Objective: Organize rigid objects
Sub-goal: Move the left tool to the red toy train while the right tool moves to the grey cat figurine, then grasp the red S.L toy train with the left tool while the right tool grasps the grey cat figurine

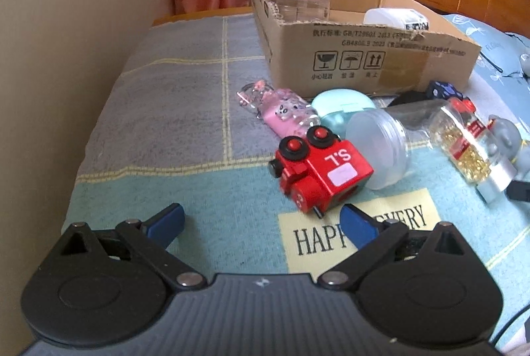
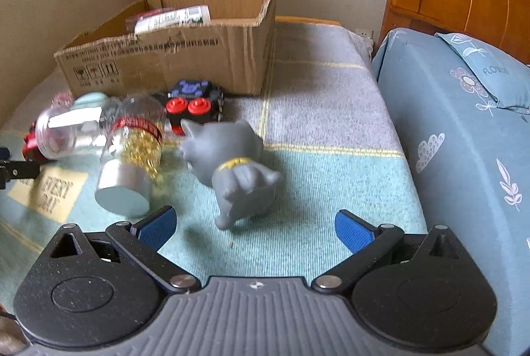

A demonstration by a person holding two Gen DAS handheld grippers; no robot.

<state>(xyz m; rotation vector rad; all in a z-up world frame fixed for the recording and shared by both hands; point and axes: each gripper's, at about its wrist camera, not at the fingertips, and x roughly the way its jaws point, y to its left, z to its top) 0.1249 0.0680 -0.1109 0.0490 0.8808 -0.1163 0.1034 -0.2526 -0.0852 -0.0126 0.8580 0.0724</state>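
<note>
My right fingers [image 2: 255,226] are spread just before the grey cat figure [image 2: 237,170] on the bed [image 2: 314,137]; it looks light and stiff, so I take its body. My left fingers [image 1: 261,223], spread too, are near the red toy train [image 1: 321,170].

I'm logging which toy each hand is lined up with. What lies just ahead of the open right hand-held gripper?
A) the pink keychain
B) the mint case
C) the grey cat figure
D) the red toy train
C: in the right wrist view the grey cat figure lies on the blanket just ahead of the right hand-held gripper, whose jaws are spread.
</note>
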